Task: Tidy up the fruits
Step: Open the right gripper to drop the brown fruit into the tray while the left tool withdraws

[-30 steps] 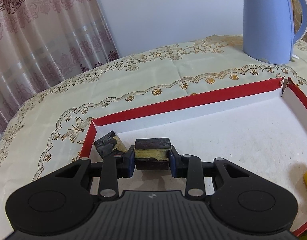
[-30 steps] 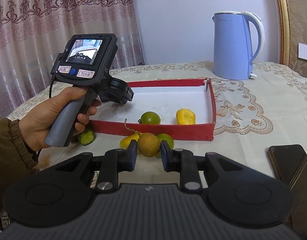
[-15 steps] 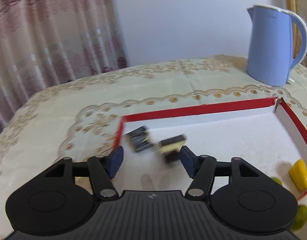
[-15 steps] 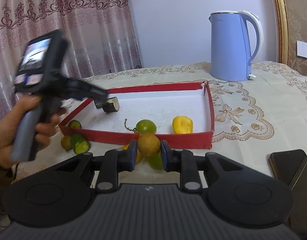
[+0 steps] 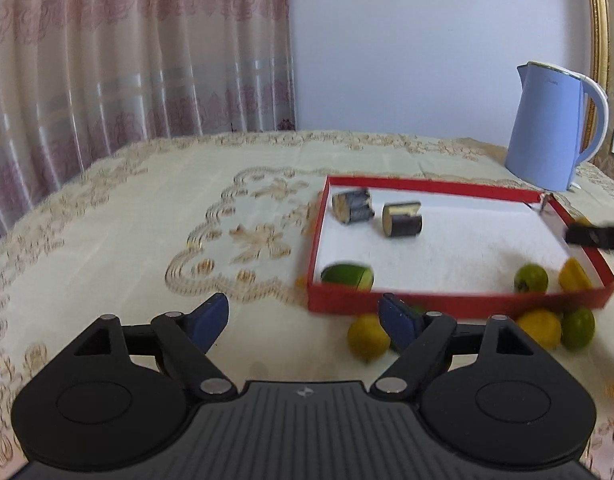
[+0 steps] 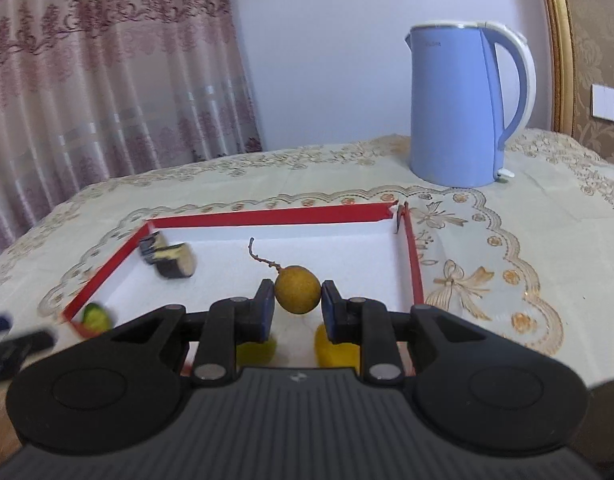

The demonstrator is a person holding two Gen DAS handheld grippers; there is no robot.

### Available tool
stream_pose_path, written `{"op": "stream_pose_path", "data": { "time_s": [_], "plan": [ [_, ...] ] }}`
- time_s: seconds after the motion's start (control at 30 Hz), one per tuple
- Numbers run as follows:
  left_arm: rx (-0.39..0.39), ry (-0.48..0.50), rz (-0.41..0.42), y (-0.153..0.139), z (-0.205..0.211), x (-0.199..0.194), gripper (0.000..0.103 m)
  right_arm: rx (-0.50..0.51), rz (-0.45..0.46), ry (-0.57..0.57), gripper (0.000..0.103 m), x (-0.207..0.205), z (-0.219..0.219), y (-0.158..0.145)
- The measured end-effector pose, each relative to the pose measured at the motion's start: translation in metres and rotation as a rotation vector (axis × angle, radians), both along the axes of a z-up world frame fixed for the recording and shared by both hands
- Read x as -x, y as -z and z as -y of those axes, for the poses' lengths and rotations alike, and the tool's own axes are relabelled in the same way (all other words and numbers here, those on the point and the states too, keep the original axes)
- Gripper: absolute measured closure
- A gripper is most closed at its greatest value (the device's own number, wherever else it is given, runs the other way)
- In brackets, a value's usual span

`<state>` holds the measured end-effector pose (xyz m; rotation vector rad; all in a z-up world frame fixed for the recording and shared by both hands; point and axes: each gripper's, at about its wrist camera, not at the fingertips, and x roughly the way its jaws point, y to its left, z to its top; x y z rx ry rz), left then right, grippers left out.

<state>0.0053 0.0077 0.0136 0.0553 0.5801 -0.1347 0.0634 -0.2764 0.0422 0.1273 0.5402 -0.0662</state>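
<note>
r gripper (image 6: 297, 309) jaws clamp longan (image 6: 297, 289), stem pointing up-left, over red tray (image 6: 267, 213) w/ two sugarcane chunks (image 6: 169, 258); l gripper (image 5: 305, 318) jaws just opened, nothing between.

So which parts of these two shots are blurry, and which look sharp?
Left wrist view: the fruit by the red tray is motion-smeared, the left gripper sharp. Right wrist view: the tray's left corner blurs; the longan and blue kettle are crisp.

Behind the table you see a pale blue kettle (image 6: 459, 108) standing upright on the embroidered cream tablecloth (image 5: 147, 216); a patterned pink curtain (image 6: 107, 80) hangs at left, a gilt frame (image 6: 561, 40) at right.
</note>
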Motion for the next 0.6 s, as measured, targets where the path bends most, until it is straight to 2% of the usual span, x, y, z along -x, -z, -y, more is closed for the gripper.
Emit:
{"op": "stream_pose_path", "data": {
  "time_s": [0.07,0.1,0.13,0.17,0.2,0.37,0.47,0.6],
  "plan": [
    [0.006,0.009,-0.008,0.003,-0.006,0.003,0.021,-0.013,-0.017,0.022,0.079,-0.015,0.005,0.003],
    [0.004,0.011,-0.005,0.004,-0.009,0.004,0.021,-0.015,-0.028,0.036,0.075,-0.021,0.006,0.005],
    [0.001,0.015,-0.001,0.004,-0.010,0.006,0.021,-0.007,-0.044,0.050,0.051,-0.027,0.007,0.008],
    [-0.004,0.018,0.005,0.004,-0.011,0.007,0.021,0.003,-0.056,0.065,0.039,-0.031,0.008,0.010],
    [-0.010,0.022,0.012,0.005,-0.012,0.009,0.021,0.011,-0.045,0.074,0.034,-0.030,0.007,0.010],
    [-0.080,0.067,0.054,0.010,-0.006,0.016,0.021,0.014,0.013,0.043,0.034,0.004,-0.003,0.003],
    [-0.113,0.105,0.082,0.012,0.000,0.021,0.021,-0.022,0.050,0.040,0.027,0.034,-0.007,0.003],
    [-0.146,0.109,0.073,0.016,0.009,0.014,0.021,-0.077,0.066,0.039,0.026,0.064,-0.008,0.006]
  ]
}}
